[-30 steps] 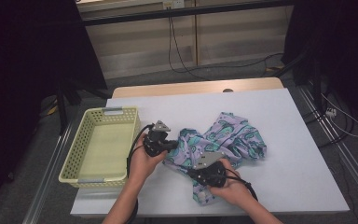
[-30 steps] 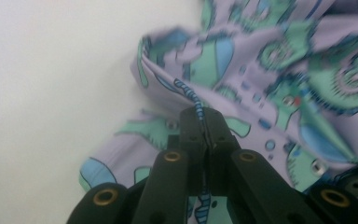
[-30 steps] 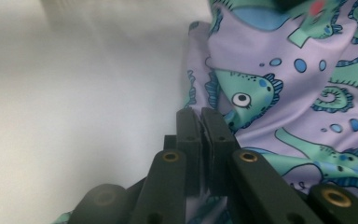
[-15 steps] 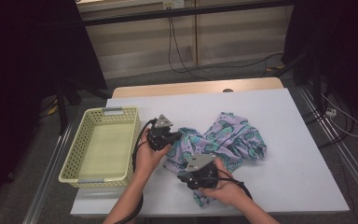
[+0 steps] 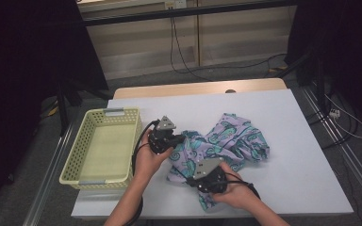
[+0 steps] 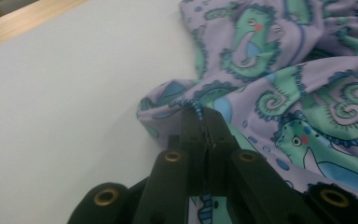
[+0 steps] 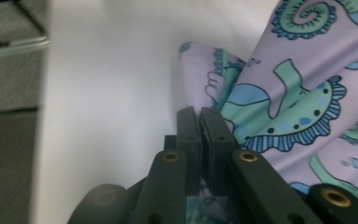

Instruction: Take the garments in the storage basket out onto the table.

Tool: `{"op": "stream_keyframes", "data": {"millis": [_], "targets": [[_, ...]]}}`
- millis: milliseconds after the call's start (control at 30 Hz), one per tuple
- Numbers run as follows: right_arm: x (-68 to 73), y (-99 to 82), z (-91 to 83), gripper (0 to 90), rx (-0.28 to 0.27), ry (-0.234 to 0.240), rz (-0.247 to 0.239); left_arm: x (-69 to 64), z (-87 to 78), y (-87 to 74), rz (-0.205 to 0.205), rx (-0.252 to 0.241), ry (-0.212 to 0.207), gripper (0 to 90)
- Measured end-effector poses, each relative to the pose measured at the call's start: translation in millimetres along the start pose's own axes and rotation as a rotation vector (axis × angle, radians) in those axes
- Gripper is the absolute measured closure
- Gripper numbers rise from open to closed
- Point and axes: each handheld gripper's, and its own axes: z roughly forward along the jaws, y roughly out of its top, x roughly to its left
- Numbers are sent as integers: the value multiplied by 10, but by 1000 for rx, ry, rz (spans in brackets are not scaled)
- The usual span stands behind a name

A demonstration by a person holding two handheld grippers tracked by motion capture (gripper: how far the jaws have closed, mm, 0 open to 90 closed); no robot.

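high view shows the patterned cloth (image 5: 221, 143) lying crumpled a little towards the near edge of the table (image 5: 283, 113), roughly midway between its left and right edges, with the yellow basket (image 5: 104, 143) standing at the near left corner, just beside it but apart.

our left gripper (image 5: 166, 135) sits at the cloth's left end, and in the left gripper view its jaws are clenched on a stitched hem (image 6: 199, 114) of the fabric. our right gripper (image 5: 206, 176) is at the cloth's near end; its jaws have just opened and closed again, and in the right gripper view they pinch a fold of the cloth (image 7: 289, 93) by its edge.

we judge this garment light, thin and very soft: it drapes, bunches and folds over itself, so it will sag wherever we do not support it. the print looks like a smooth, stretchy knit, so a shallow pinch may slip out. it is not fragile, though a hard pull could stretch it.

the best holds, we think, are the hems and seams, where the fabric is doubled and stitched. two holds set well apart along one edge should let it hang flat rather than in a lump.
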Motion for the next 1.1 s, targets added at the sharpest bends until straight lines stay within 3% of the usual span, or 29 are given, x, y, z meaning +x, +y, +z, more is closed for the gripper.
{"op": "stream_keyframes", "data": {"millis": [33,133,233,300,400,433,467,500,567,700,767,833,867,933,1000,1100], "targets": [[11,-12,-62,850,0,-5,-13,-34,7,19,9,-2,-7,883],[10,-12,-155,638,-55,-46,24,-48,65,33,7,-2,-14,883],[92,85,-5,535,-69,-51,4,-27,144,-15,2,-1,3,879],[138,135,173,537,-32,-48,-32,-12,177,-47,-5,-11,1,873],[130,131,378,590,25,-55,-13,10,176,-64,-4,-7,2,877],[108,132,369,712,21,-63,11,20,171,-67,-1,-4,5,878],[85,123,351,780,28,-87,4,28,168,-73,-6,-9,5,880],[56,105,338,848,21,-79,34,34,161,-76,-14,-7,7,881],[26,81,309,894,9,-39,37,50,136,-73,-17,-2,13,882],[111,52,150,888,-3,126,-4,43,72,-53,-12,38,-6,883],[162,22,28,875,-18,147,-23,21,86,-64,-6,46,-9,883],[167,4,-30,872,-25,149,-18,16,99,-69,-10,43,-7,883],[131,-45,-140,854,-50,145,23,0,137,-81,-10,45,-2,882],[88,-85,-188,837,-22,86,8,-16,203,-114,-17,34,-18,880],[38,-121,-208,716,-14,32,29,-21,282,-156,-21,43,-11,879],[24,-98,-196,669,-34,15,55,-6,341,-193,-25,60,-12,879]]}}
